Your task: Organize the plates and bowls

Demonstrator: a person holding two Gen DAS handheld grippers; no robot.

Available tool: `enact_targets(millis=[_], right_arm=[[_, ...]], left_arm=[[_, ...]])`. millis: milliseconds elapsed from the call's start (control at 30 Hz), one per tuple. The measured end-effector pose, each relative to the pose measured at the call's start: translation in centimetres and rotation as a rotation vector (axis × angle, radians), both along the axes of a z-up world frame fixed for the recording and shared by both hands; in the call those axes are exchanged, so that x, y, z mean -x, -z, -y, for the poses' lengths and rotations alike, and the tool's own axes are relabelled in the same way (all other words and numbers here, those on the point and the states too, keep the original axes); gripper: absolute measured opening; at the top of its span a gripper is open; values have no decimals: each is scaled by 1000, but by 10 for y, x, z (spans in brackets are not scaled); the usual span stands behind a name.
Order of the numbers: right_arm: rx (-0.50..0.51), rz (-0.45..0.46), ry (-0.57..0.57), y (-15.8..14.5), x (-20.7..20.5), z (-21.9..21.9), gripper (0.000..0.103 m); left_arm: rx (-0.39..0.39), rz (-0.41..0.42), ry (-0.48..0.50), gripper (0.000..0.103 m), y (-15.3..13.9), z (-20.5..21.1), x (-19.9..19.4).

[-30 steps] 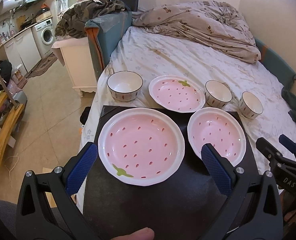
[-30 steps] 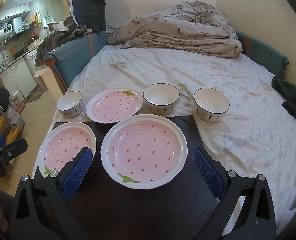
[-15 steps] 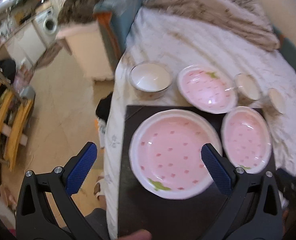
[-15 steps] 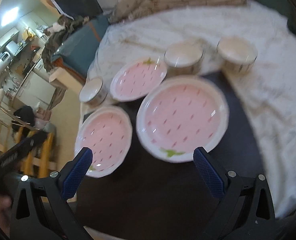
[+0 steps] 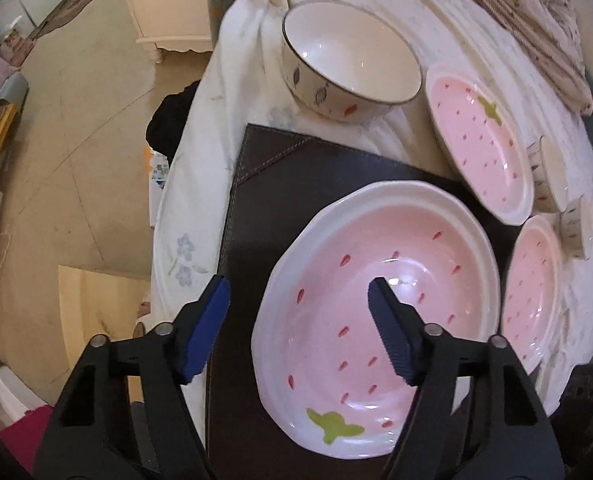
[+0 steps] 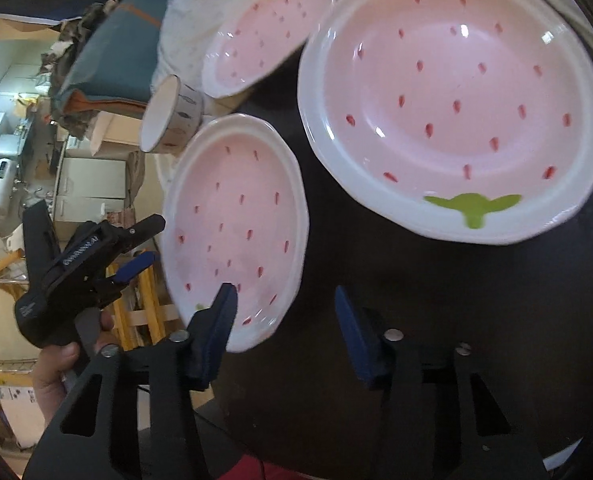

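Two pink strawberry plates lie on a dark mat [image 5: 280, 184]. My left gripper [image 5: 298, 284] straddles the left rim of the left plate [image 5: 408, 288]: one finger is over the mat, the other inside the dish. Its jaws are closing and no pad presses on the rim. My right gripper [image 6: 284, 293] hangs over that same plate's [image 6: 236, 216] near right edge, jaws closing, pads apart from it. The right plate [image 6: 452, 100] lies beyond. A third plate [image 5: 480, 140] and a white bowl [image 5: 352, 60] sit on the sheet behind.
Two more bowls [image 5: 552, 176] stand at the right on the bed sheet [image 5: 200, 184]. The bed edge drops to the floor [image 5: 76, 160] at the left. A rumpled duvet [image 5: 536, 20] lies at the back. A hand [image 6: 56, 368] holds the left gripper.
Both grippers have come down close over the plates and tipped downward. Their jaws have narrowed from wide open. The left one now spans the left plate's rim.
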State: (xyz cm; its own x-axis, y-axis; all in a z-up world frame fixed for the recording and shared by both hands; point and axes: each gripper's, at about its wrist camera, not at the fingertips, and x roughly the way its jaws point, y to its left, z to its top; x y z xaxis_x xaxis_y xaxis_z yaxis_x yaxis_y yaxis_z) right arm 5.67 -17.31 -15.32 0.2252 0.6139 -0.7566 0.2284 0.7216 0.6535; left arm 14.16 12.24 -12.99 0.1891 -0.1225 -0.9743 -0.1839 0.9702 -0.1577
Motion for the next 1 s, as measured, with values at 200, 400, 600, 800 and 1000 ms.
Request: enact_targets(millis=[200,400,600,800,1000], right_arm=[[23,-9,-17,14,-15,-14,17],[54,9,-50,15,-9,-20,12],[-31,-15,-132,19,8,-30,18],[38,34,-49,15,-17,-7,20],[34,25,-70,31,-48,-3,20]], left_arm=[[16,-53,6,43,10,4,-2],[18,-76,-2,32,19,-7,-3],[91,-91,-19,30,20,-24,1],[114,-121,-10,30,24,-28,7],[90,-135,49,26,26,-15,13]])
